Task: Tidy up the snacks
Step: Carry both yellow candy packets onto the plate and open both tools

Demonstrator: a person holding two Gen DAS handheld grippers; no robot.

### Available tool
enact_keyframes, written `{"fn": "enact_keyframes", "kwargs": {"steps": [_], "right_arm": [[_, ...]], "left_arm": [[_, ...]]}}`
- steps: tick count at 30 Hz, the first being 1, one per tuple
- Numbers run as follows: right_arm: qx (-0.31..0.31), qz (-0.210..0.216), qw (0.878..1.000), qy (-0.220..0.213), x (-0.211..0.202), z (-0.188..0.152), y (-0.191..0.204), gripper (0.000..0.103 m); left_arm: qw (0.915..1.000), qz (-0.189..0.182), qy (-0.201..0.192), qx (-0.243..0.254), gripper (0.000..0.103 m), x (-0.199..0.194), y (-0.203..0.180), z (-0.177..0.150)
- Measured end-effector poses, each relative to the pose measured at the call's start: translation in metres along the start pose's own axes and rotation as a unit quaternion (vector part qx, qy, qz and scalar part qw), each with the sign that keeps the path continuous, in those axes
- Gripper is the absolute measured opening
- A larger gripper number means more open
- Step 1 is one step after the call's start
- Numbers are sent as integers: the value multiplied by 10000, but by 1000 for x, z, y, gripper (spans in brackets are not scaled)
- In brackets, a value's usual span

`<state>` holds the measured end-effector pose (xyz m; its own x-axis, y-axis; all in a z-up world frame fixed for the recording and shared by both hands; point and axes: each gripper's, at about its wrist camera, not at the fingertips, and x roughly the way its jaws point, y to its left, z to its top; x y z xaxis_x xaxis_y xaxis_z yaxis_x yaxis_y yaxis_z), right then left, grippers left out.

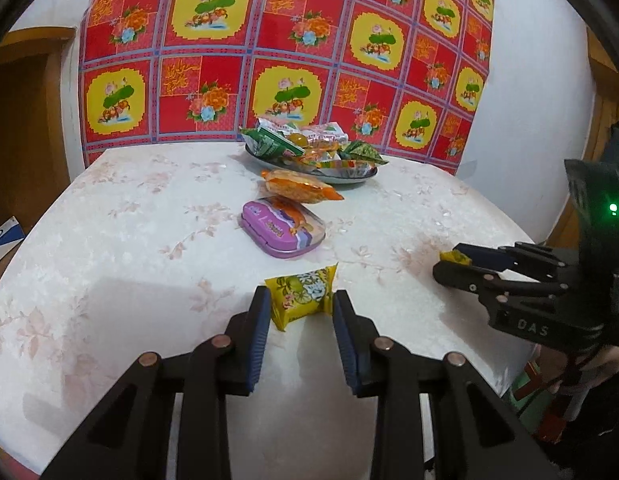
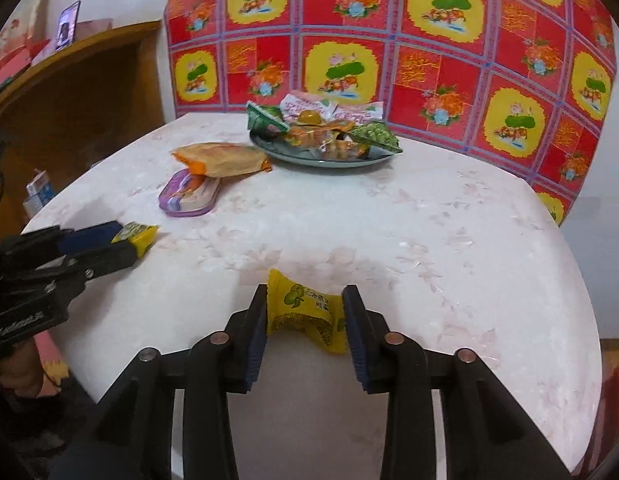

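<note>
My left gripper is shut on a yellow snack packet, held just over the white table; both show in the right wrist view, gripper and packet. My right gripper is shut on a second yellow snack packet; in the left wrist view this gripper pinches its packet at the right. A plate piled with wrapped snacks stands at the table's back, also in the right wrist view.
An orange snack bag and a purple tin lie between the plate and my left gripper; the right wrist view shows the bag and the tin. A red flowered cloth hangs behind. A wooden shelf stands left.
</note>
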<state>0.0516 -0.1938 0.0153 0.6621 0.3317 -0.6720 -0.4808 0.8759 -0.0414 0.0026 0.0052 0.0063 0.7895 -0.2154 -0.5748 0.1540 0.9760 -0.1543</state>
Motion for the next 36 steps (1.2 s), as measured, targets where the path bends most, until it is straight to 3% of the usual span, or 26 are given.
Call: {"fn": "enact_keyframes", "kwargs": {"steps": [3,8,10,11,19,29,36], "right_arm": [[269,-88,9996,-67,4,-1,-8,57],[279,-99,9990,-322,2,-7,-8,57],[267,-123,9986,-440,0,-10,-7,36],[279,-124,9984,-482,-1,-11,-7,31],[244,-18,9976,-646,0,-15,-8,29],[602,297,9971,-367,-14,-19,-16,28],[444,347,9977,-375,-23,-10,-14,28]], "left_arm": [[10000,5,-10,29,32,0,0,0],[9999,107,-5,116,32,0,-4,-1],[9998,132,-9,125,32,0,-4,-1],[9999,119,-9,107,32,0,-3,-1],[9997,223,41,114,28,0,-7,0],[9985,432,65,330,25,-8,-21,-1],[9984,417,-61,364,24,-17,-22,12]]}}
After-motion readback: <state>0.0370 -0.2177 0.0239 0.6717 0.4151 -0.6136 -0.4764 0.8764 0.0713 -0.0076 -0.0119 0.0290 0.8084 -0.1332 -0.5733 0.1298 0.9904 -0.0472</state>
